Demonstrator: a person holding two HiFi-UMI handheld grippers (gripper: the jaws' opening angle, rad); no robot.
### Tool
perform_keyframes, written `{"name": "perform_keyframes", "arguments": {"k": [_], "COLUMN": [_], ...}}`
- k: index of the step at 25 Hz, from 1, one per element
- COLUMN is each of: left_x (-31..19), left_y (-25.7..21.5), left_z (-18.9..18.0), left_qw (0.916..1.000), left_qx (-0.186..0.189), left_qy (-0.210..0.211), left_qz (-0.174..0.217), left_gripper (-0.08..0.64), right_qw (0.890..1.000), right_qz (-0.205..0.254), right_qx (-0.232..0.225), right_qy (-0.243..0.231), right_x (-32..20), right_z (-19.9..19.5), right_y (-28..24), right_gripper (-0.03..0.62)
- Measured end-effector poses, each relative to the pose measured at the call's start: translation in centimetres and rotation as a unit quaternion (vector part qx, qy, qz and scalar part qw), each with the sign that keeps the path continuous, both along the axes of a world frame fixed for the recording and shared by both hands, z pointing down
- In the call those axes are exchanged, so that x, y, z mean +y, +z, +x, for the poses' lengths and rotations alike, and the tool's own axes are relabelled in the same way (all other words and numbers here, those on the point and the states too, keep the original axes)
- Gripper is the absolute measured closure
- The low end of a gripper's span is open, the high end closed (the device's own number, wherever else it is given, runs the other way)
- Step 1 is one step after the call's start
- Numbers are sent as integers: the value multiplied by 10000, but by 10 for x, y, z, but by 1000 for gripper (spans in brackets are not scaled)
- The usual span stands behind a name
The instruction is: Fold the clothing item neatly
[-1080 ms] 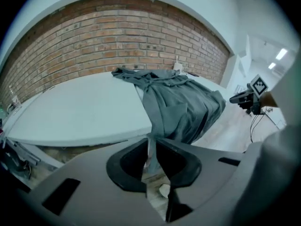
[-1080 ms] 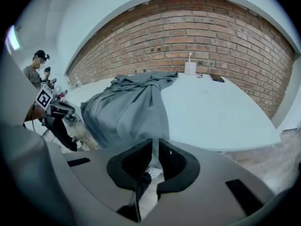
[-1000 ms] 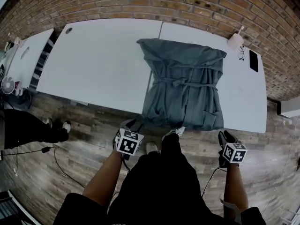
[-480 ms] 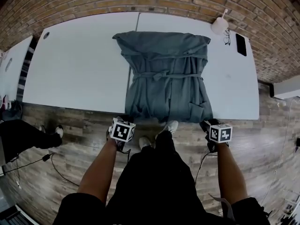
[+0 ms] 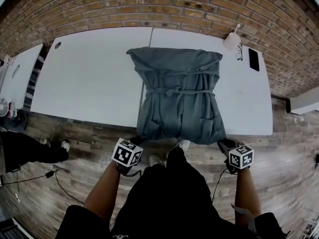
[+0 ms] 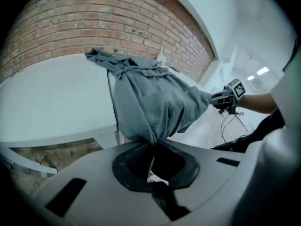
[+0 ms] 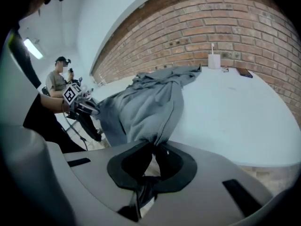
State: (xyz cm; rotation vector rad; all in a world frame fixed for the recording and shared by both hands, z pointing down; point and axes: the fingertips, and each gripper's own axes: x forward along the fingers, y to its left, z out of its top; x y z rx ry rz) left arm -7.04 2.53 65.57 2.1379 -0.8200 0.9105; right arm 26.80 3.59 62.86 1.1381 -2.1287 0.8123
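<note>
A grey-green belted garment (image 5: 179,91) lies spread on the white table (image 5: 89,78), its hem hanging over the near edge. My left gripper (image 5: 135,141) is at the hem's left corner. In the left gripper view its jaws (image 6: 153,148) have just been closing and pinch a bunched fold of the garment (image 6: 150,102). My right gripper (image 5: 223,144) is at the hem's right corner. Its jaws (image 7: 153,148) have also just been closing and grip a fold of the garment (image 7: 146,107). The cloth stretches between both grippers.
A small white lamp (image 5: 231,40), glasses (image 5: 239,53) and a dark phone (image 5: 253,59) sit at the table's far right corner. A brick wall (image 5: 159,4) runs behind. A second table (image 5: 20,71) and someone's legs (image 5: 30,146) are at left. Cables lie on the wooden floor.
Both grippers rose from below the table edge to the hanging hem's corners. They have closed on the cloth and drawn slightly back toward me.
</note>
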Motion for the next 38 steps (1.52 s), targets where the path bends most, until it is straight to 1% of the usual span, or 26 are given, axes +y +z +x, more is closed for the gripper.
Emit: {"name": "perform_keyframes", "arguments": {"k": [2, 5, 8, 11, 14, 16, 18, 21, 25, 30, 32, 35, 37, 38], "left_x": [-1, -8, -14, -29, -45, -62, -82, -111, -148, -198, -219, -236, -239, -238], "left_y": [-23, -54, -84, -110, -130, -142, -151, -156, -153, -148, -137, -105, -90, -89], "left_z": [3, 3, 3, -4, -17, -29, -41, -57, -70, -70, -71, -73, -74, -77], "left_qw": [9995, 9977, 9936, 9875, 9826, 9792, 9770, 9747, 9682, 9660, 9652, 9668, 9649, 9634], "left_qx": [239, 512, 932, 1290, 1410, 1416, 1335, 1169, 1112, 772, 646, 470, 535, 594], "left_qy": [60, 31, -144, -421, -708, -909, -1069, -1324, -1843, -2077, -2202, -2319, -2418, -2455], "left_qz": [172, 435, 615, 799, 982, 1133, 1272, 1369, 1278, 1334, 1256, 962, 872, 903], "left_gripper": [554, 554, 554, 554, 554, 554, 554, 554, 554, 554, 554, 554, 552, 509], "right_qw": [9995, 9970, 9936, 9890, 9863, 9855, 9849, 9857, 9886, 9890, 9895, 9922, 9943, 9947], "right_qz": [263, 688, 1030, 1357, 1530, 1603, 1652, 1585, 1274, 931, 718, 318, 237, 269], "right_qx": [-150, -302, -339, -518, -613, -522, -395, -199, 16, 211, 370, 456, 436, 412], "right_qy": [-120, -208, -326, -260, -15, 167, 346, 531, 801, 1130, 1195, 1114, 939, 898], "right_x": [-1, -9, -17, -34, -51, -70, -92, -123, -170, -228, -250, -263, -262, -261], "right_z": [-3, -9, -19, -24, -14, -1, 13, 32, 63, 88, 95, 96, 91, 91], "right_y": [-28, -67, -98, -126, -146, -155, -159, -157, -137, -115, -98, -64, -53, -53], "right_gripper": [566, 566, 566, 567, 566, 567, 568, 567, 567, 566, 566, 566, 561, 530]}}
